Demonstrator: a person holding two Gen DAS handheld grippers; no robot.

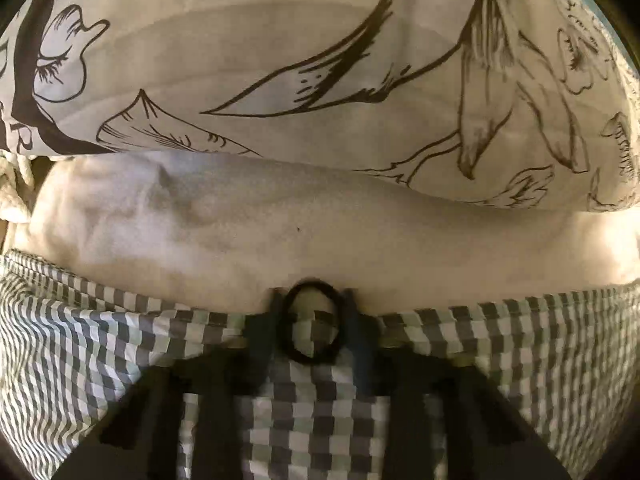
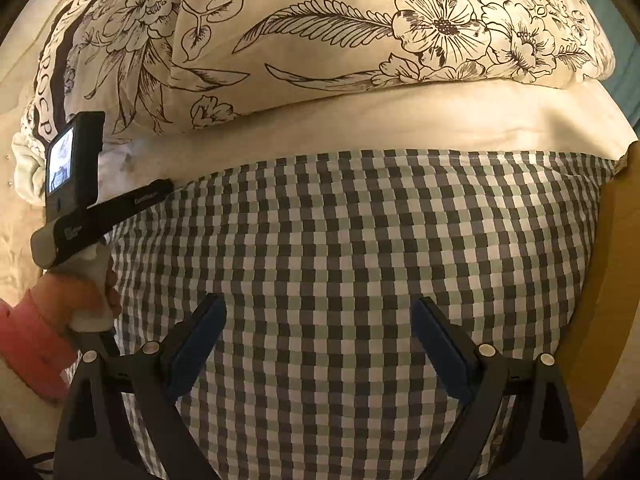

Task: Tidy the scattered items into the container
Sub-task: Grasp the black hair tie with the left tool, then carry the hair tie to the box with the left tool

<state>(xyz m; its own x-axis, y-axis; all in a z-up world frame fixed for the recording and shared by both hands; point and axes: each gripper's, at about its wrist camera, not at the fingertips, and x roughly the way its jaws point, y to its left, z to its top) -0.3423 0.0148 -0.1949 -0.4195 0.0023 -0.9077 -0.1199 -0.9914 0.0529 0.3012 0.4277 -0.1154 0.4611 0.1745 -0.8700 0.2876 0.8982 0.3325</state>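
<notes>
Left wrist view
Hair tie [image 1: 311, 323]: black elastic loop, squeezed into a tall oval, lying on the checked cloth at its far edge.
Left gripper [image 1: 312, 320]: dark fingers drawn in close, pinching the tie from both sides.
Checked cloth [image 1: 100, 344]: thin woven fabric in grey, white and pale green squares, slightly rumpled.
Sheet [image 1: 248, 232]: cream, soft, with shallow folds.
Pillow [image 1: 280, 60]: plump, off-white, bold black flower and leaf outlines.

Right wrist view
Right gripper [image 2: 319, 340]: fingers spread wide over the checked cloth, nothing between them; blue pads [image 2: 200, 344] on black arms.
Left hand [image 2: 76, 292]: wraps a white handle, pink sleeve [image 2: 28, 344] at the wrist; small lit screen above it.
Wood edge [image 2: 612, 280]: tan, at the right.
</notes>
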